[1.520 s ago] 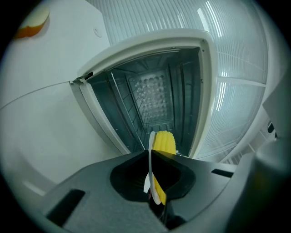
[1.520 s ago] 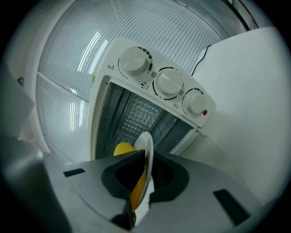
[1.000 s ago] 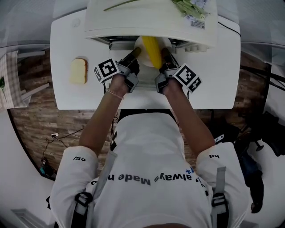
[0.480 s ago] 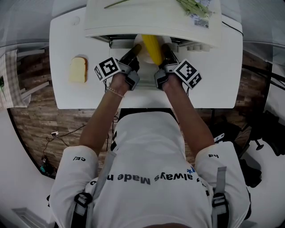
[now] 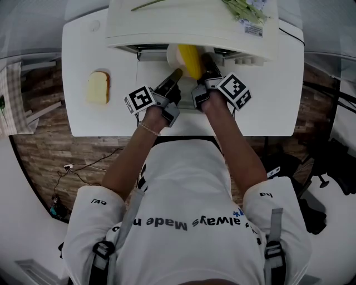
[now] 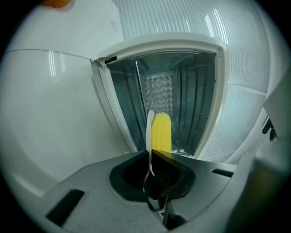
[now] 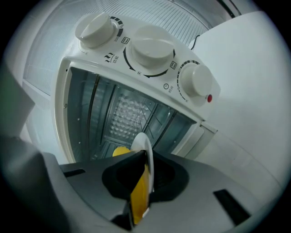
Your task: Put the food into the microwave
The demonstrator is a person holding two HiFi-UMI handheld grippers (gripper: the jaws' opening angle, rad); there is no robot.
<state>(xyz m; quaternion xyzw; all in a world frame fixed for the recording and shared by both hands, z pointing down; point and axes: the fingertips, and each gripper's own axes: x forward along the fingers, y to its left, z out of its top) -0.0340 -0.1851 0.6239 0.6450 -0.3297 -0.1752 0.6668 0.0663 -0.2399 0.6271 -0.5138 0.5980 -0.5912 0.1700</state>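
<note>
A white tabletop [image 5: 80, 55] stands over a floor [image 5: 44, 150] of brick-like wood, and a white microwave [image 5: 189, 28] sits at its far edge with some greens [image 5: 239, 8] lying on top. A slice of bread [image 5: 98, 88] lies by itself on the tabletop, well left of the grippers.

From above, only the microwave's roof and the lip of its opening show, with the plate [image 5: 173, 54] and the corn [image 5: 190, 60] on it right at that lip. The gripper views look straight into the open metal cavity. The right gripper view also shows three white knobs [image 7: 150, 50] along the front, which cannot be seen from above.

The left gripper [image 5: 176, 73] pinches the plate's near-left rim, its jaws closed down to the thin white edge. The right gripper [image 5: 207, 58] is clamped the same way on the right rim, with something yellow showing between its jaws beside the plate. The plate is held between the two, just in front of the cavity.
</note>
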